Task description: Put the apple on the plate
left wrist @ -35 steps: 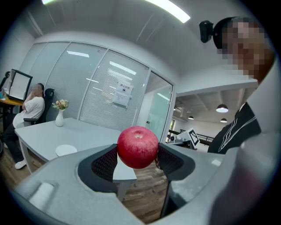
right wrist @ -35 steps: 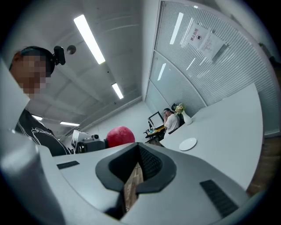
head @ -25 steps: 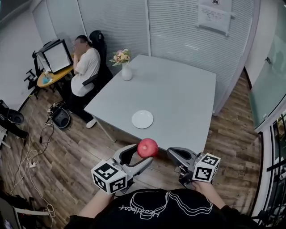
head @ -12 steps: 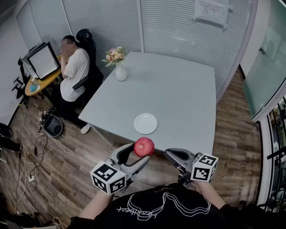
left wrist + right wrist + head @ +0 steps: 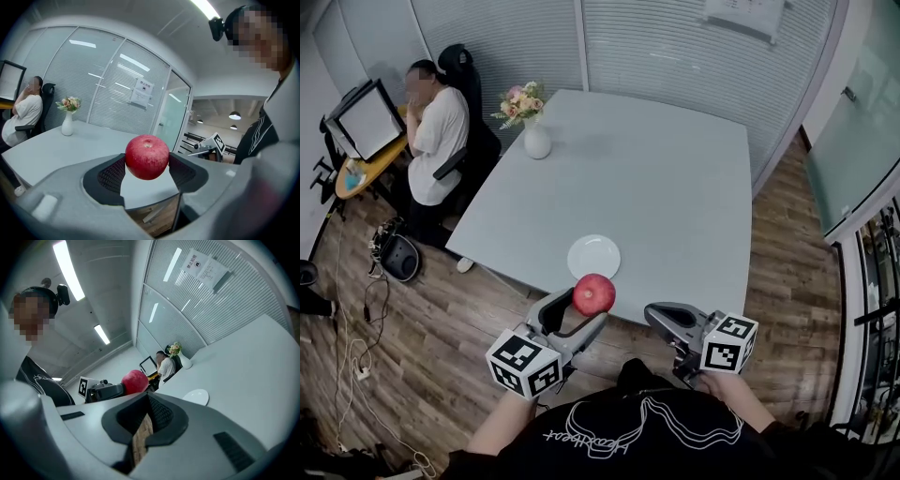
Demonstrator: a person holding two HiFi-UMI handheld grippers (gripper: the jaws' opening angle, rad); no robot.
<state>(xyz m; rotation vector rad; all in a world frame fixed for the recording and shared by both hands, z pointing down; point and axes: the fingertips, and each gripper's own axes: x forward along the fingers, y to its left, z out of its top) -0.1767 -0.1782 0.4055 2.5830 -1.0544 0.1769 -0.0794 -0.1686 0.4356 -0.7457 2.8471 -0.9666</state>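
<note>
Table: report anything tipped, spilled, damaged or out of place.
Nothing stands out. The plate lies flat on the table, the vase stands upright, and the apple looks whole between the jaws of the left gripper.

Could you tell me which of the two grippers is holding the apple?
The left gripper: its jaws clamp the red apple. The right gripper has its jaws together with nothing between them.

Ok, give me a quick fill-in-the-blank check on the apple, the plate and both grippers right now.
1. The left gripper is shut on the apple; the right gripper is shut and holds ___.
2. The plate on the table is bare and ___ in colour.
3. The vase at the table's far corner holds ___.
Missing words: nothing; white; flowers.
</note>
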